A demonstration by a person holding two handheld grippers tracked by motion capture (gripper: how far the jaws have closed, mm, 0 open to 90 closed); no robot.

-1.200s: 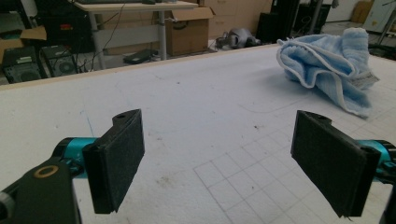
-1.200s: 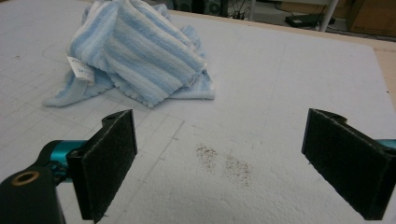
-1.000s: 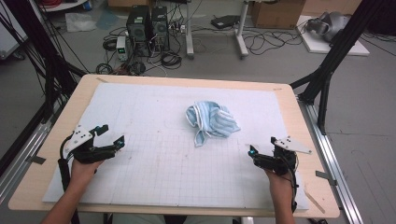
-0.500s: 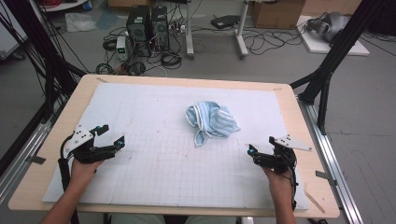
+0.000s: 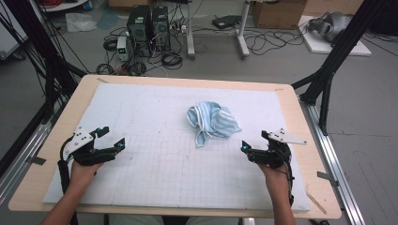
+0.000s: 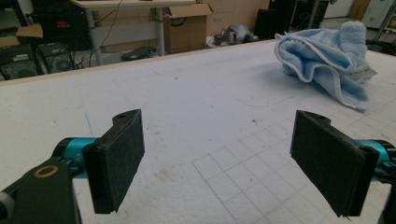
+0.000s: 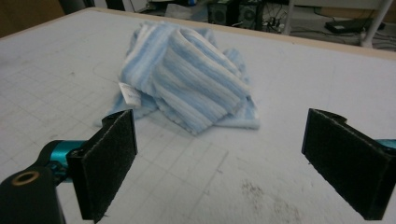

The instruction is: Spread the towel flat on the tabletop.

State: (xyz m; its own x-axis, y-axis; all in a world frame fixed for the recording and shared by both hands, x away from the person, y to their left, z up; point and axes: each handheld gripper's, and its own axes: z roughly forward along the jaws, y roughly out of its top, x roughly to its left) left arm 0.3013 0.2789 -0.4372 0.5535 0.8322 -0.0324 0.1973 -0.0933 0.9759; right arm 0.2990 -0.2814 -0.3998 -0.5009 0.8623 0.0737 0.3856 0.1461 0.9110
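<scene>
A crumpled light-blue striped towel (image 5: 212,121) lies on the white gridded mat (image 5: 155,117), right of centre. My left gripper (image 5: 113,136) rests near the mat's front left, open, nothing between its pads. In the left gripper view the left gripper (image 6: 224,158) has its jaws wide apart, and the towel (image 6: 327,60) lies far off at the upper right. My right gripper (image 5: 254,141) sits at the front right, open and empty, a short way from the towel. Between the spread jaws of the right gripper (image 7: 224,158), the towel (image 7: 187,84) lies just ahead, untouched.
The mat covers a wooden table (image 5: 300,122) framed by black struts (image 5: 328,70) at both sides. Computer towers (image 5: 148,23), cables and boxes stand on the floor beyond the far edge. Open mat stretches between the two grippers.
My right gripper has edged slightly left toward the towel. The left gripper and the towel have stayed put.
</scene>
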